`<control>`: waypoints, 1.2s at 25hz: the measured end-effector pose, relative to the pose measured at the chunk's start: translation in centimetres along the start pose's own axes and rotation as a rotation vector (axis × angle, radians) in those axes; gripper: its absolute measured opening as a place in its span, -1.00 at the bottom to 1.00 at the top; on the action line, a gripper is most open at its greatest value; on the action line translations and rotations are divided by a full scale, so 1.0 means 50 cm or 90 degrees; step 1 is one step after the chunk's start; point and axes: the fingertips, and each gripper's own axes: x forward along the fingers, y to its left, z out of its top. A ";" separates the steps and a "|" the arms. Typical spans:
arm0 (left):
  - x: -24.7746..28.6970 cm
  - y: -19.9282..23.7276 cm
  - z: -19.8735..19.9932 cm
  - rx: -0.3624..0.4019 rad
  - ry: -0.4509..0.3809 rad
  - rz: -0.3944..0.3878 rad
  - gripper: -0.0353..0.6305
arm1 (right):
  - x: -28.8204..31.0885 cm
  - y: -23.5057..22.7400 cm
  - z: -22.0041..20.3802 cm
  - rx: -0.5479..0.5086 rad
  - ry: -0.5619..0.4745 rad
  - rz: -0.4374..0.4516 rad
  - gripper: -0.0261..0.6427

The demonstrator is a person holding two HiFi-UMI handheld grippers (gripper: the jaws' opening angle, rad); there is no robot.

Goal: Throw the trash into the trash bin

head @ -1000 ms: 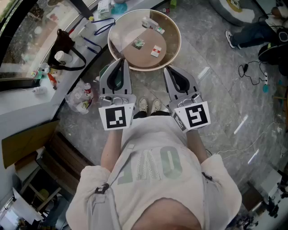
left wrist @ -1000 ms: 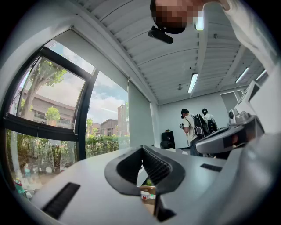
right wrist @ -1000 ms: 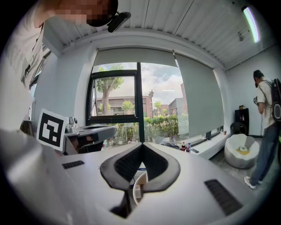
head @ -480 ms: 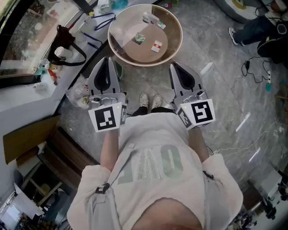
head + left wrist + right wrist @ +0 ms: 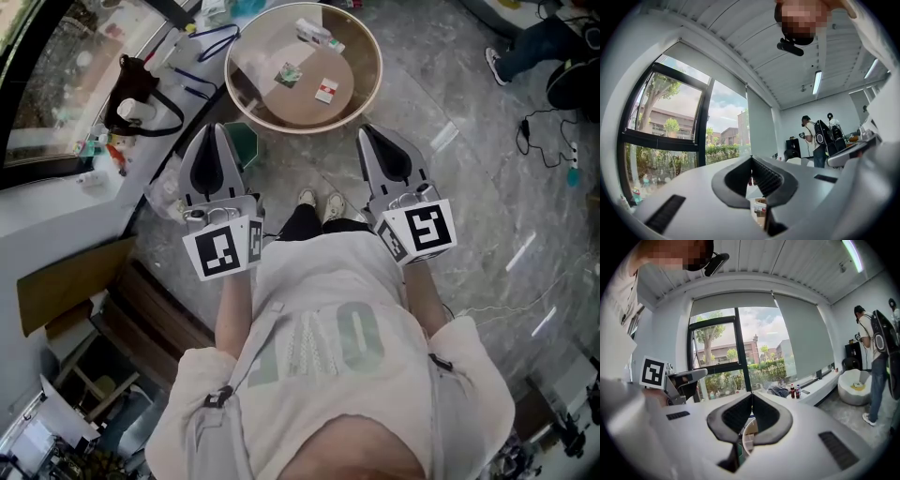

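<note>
Left tongs [image 5: 214,129] and right tongs [image 5: 367,131]: both closed, empty, just short of the round worktop [image 5: 377,70]. Trash [image 5: 326,91]: three scraps on it, untouched. Step: approach, probably. Next, you open one pair and reach over the rim.

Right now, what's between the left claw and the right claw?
Head view: only the person's shoes on grey floor lie between left claw and right claw. No trash there.
</note>
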 end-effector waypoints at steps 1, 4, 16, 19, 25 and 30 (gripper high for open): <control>0.004 -0.005 -0.001 0.000 -0.001 -0.001 -0.86 | 0.001 -0.005 -0.004 -0.001 0.002 0.003 -0.88; 0.022 -0.017 -0.007 0.008 0.002 -0.013 -0.86 | 0.009 -0.015 -0.005 -0.005 0.007 0.005 -0.88; 0.272 0.001 -0.065 -0.029 -0.011 -0.083 -0.86 | 0.195 -0.125 0.029 -0.016 0.007 -0.053 -0.88; 0.356 0.025 -0.069 -0.038 -0.011 -0.105 -0.86 | 0.274 -0.145 0.061 -0.016 0.002 -0.068 -0.88; 0.503 0.081 -0.056 -0.049 -0.037 -0.137 -0.86 | 0.423 -0.162 0.103 -0.029 0.001 -0.094 -0.88; 0.579 0.112 -0.084 -0.053 -0.027 -0.158 -0.86 | 0.501 -0.172 0.120 -0.030 0.003 -0.112 -0.88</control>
